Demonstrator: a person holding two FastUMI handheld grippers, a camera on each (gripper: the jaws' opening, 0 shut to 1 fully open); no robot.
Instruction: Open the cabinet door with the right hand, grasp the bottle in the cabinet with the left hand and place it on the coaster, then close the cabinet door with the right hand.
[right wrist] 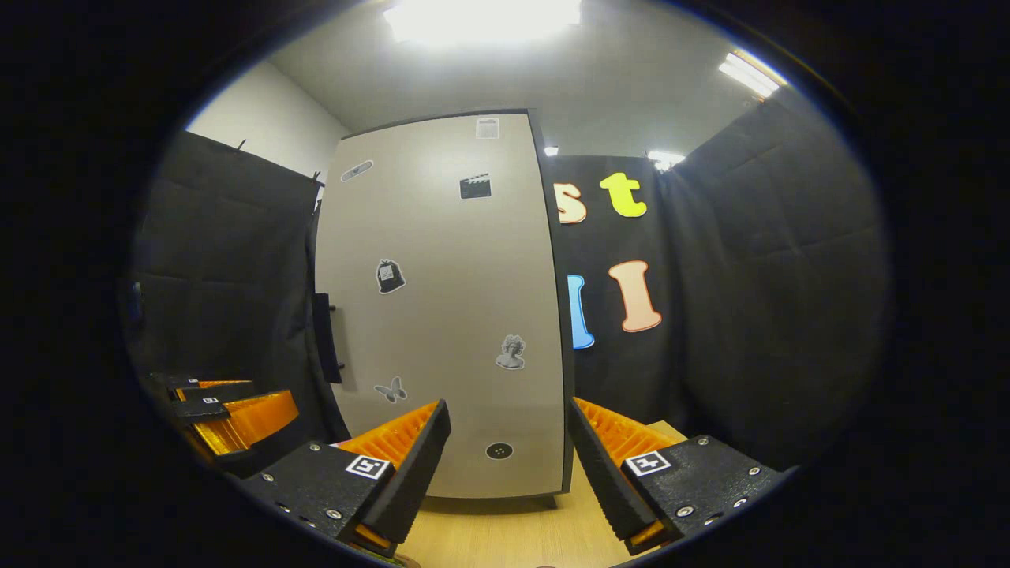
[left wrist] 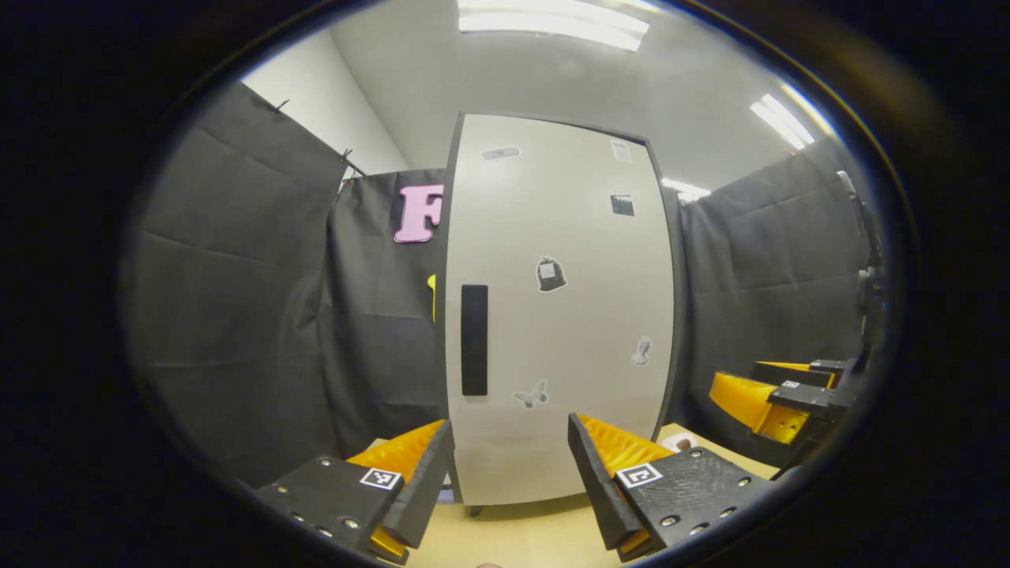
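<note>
A tall cabinet stands on the table with its pale door (left wrist: 552, 315) (right wrist: 442, 315) closed, hiding what is inside. Small stickers dot the door. Its black vertical handle (left wrist: 473, 339) (right wrist: 325, 338) sits on the door's left edge. My left gripper (left wrist: 509, 465) is open and empty, facing the door a short way from it, just right of the handle. My right gripper (right wrist: 509, 457) is also open and empty, facing the door's right half. In the left gripper view the right gripper (left wrist: 777, 398) shows at the far right; in the right gripper view the left gripper (right wrist: 229, 414) shows at the far left.
The cabinet stands on a light wooden table (left wrist: 513, 536) (right wrist: 505, 536). A small pale object (left wrist: 678, 443) lies on the table by the cabinet's right foot, too hidden to identify. Black cloth walls close in on both sides and behind.
</note>
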